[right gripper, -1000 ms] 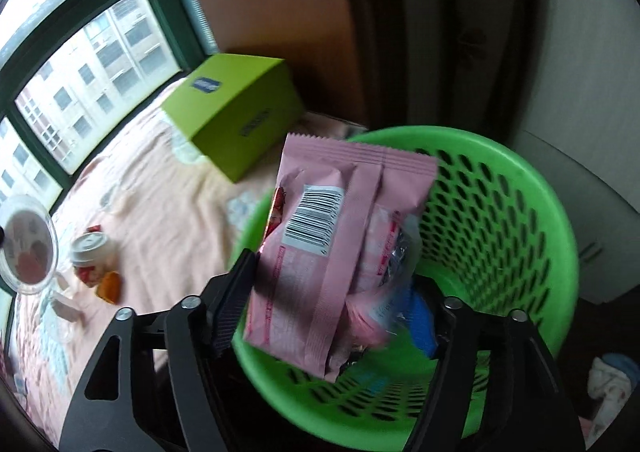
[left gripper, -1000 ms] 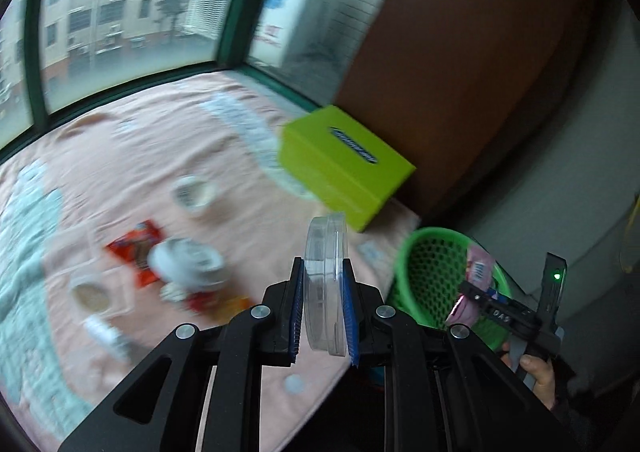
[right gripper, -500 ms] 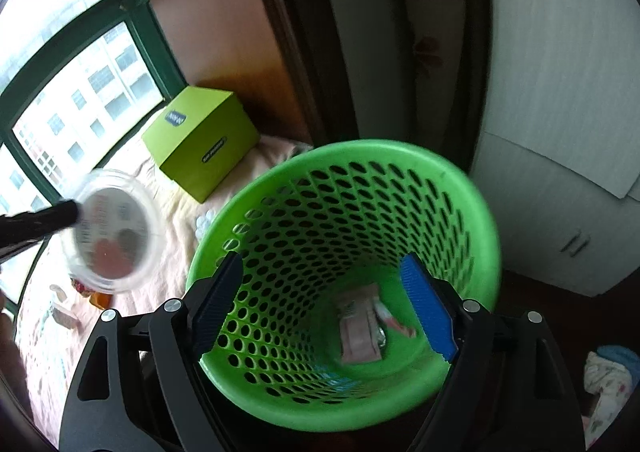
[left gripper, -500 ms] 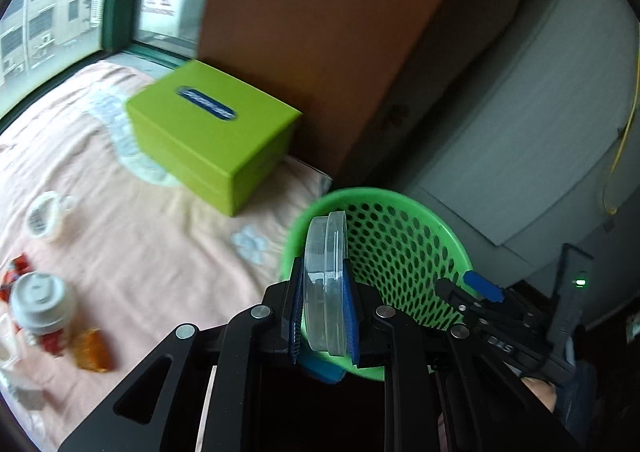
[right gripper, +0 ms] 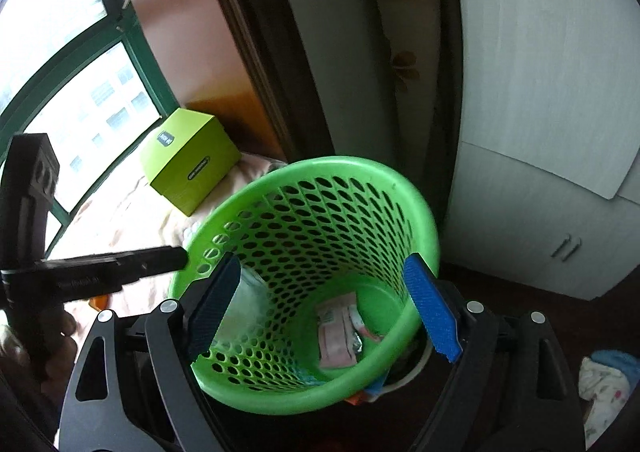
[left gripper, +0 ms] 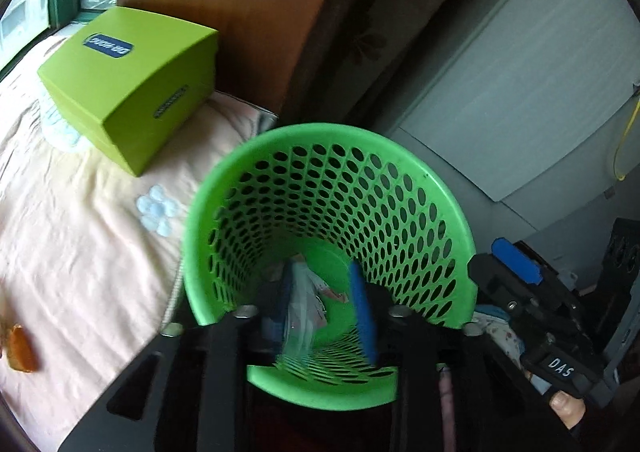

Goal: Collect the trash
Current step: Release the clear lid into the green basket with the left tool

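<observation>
Tilting steeply downward, the left gripper (left gripper: 326,312) is held over the green basket (left gripper: 420,187), jaws opening around a clear lid (left gripper: 298,316). The right gripper (right gripper: 324,304) is spread wide, empty, near a peach bedsheet (left gripper: 80,252).

Left gripper (left gripper: 326,308) tilts downward, jaws opening, seemingly loosened; right gripper (right gripper: 324,308) tilts downward, jaws opening.

— The green basket (right gripper: 416,219): what is it made of?
— Perforated plastic, smooth, with a soft sheen along its rim. A clear plastic lid (left gripper: 298,316) inside shows up thin, glossy and see-through.

— And around it?
— A pink wrapper (right gripper: 336,332) of shiny crinkled film lies at the bottom. The peach bedsheet (left gripper: 80,244) is matt, wrinkled cloth. The lime box (left gripper: 132,91) looks like smooth card with a satin finish.
</observation>
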Available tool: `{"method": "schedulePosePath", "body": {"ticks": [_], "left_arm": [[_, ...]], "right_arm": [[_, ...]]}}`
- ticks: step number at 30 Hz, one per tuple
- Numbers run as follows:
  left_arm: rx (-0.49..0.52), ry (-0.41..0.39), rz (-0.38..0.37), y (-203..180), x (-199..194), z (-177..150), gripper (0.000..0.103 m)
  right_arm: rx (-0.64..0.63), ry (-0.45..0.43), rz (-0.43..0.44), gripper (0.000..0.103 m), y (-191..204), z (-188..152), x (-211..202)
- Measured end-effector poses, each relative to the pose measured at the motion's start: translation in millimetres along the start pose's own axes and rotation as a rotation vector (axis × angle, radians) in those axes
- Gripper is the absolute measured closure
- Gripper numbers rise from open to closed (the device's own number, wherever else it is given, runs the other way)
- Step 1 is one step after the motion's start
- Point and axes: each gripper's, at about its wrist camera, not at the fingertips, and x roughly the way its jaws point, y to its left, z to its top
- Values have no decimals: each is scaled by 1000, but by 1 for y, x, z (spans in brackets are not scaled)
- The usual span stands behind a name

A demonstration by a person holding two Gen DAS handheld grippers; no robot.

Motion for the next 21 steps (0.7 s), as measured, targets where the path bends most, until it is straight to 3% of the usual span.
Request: {"method": "schedulePosePath", "body": {"ticks": [7, 15, 21], "left_arm": [[-13, 0, -29, -2, 3, 0, 65], [-26, -73, 40, 19, -39, -21, 59], [-84, -126, 114, 55, -77, -44, 47]], "right_arm": [[3, 13, 5, 20, -2, -4, -3], [-28, -1, 45, 20, 18, -10, -7], [-78, -2, 83, 20, 52, -14, -7]]}}
